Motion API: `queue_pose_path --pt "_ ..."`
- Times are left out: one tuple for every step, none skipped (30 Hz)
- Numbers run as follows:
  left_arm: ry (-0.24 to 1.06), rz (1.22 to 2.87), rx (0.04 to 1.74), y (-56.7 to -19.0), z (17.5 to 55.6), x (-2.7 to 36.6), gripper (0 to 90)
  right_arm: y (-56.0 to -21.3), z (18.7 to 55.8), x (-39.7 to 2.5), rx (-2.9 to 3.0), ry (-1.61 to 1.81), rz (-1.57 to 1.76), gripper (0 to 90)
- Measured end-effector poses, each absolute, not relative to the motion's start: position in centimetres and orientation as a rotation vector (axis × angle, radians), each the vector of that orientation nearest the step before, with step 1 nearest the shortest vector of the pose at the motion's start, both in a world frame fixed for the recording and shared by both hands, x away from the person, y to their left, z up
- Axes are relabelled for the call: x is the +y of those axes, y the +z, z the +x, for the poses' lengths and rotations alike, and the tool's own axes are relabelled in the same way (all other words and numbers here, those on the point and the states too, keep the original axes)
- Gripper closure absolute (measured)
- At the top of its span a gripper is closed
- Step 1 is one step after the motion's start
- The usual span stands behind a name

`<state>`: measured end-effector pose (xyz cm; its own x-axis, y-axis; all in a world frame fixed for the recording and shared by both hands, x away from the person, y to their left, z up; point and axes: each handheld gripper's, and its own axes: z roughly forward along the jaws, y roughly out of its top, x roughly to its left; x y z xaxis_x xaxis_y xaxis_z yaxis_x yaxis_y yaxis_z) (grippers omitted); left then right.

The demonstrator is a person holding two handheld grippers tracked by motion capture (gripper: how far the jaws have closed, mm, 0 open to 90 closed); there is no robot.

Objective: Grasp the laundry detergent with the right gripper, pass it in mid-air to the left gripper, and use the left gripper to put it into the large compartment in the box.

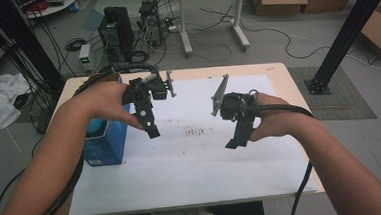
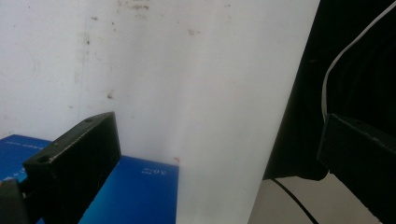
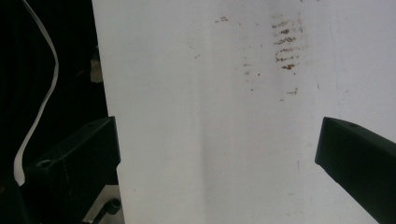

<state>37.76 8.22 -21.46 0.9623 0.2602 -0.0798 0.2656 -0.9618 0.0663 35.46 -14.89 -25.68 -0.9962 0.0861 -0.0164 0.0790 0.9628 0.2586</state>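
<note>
The blue box (image 1: pixel 105 140) stands at the near left of the surface (image 1: pixel 276 72), on the left edge of the white sheet (image 1: pixel 207 161) that covers most of it. It is upright, and its top seems to be open with something rounded and teal inside, though the person's left hand (image 1: pixel 100 100) hides part of it.

The left tongs (image 1: pixel 151 130) hang above the sheet just right of the box; in the left gripper view their jaws stand wide apart with nothing between them, and the box's blue face (image 2: pixel 135 196) lies below, near the left jaw. The right tongs (image 1: pixel 236 140) hover over the middle of the sheet, well apart from the box, also spread wide and empty. Brownish smudges (image 1: pixel 195 132) mark the sheet between the two tongs.

The box looks like thin printed cardboard: probably light, fairly stiff at its corners, and smooth enough to slip under hard jaws. Its walls would likely dent under a hard squeeze. A sensible hold would be across two opposite side walls near an upper corner, or on the rim of one wall, with gentle closing. Being tall and light, it could tip if nudged from the side.
</note>
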Motion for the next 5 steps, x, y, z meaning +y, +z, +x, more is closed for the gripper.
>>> queue_pose_path --pt "-0.110 3.035 0.407 -21.47 37.77 8.22 0.1 -25.67 35.45 -14.86 3.086 0.407 0.130 0.0" --pt "-0.114 3.034 0.405 -21.48 37.79 8.23 0.1 -25.68 35.45 -14.84 3.085 0.407 0.129 0.0" --pt "-0.111 3.034 0.408 -21.51 37.81 8.22 0.1 -25.69 35.45 -14.83 3.083 0.406 0.128 0.0" --pt "-0.107 3.036 0.409 -21.52 37.82 8.22 0.1 -25.70 35.44 -14.82 3.081 0.407 0.130 0.0" --pt "-0.110 3.035 0.411 -21.54 37.86 8.24 0.1 -25.69 35.44 -14.84 3.083 0.407 0.131 0.0"
